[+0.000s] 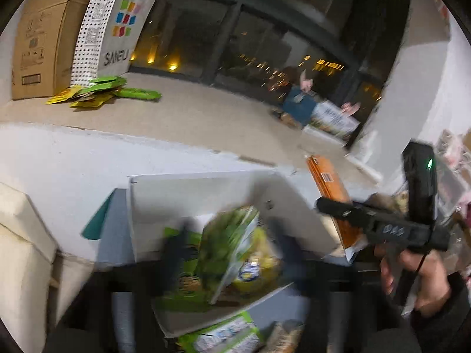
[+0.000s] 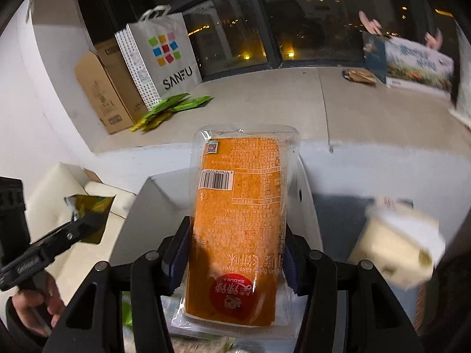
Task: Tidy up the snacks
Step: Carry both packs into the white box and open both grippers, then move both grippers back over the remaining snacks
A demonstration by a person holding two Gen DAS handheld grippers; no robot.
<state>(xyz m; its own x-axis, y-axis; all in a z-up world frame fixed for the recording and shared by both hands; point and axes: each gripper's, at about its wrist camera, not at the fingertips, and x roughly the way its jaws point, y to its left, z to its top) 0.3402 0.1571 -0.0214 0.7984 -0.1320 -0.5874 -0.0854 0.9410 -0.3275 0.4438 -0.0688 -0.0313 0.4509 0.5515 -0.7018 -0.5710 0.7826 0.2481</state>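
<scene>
Our right gripper (image 2: 237, 260) clamps the orange packet (image 2: 238, 226); left gripper (image 1: 232, 253) pinches a green bag (image 1: 232, 247) over the white box (image 1: 206, 194). Sorting underway, loose packets remain.

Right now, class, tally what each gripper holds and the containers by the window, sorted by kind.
Orange snack packs: 1, orange pack in the right gripper
Green snack bags: 1, green bag in the left gripper
Paper shopping bags: 1
Cardboard boxes: 1
Total: 4
</scene>
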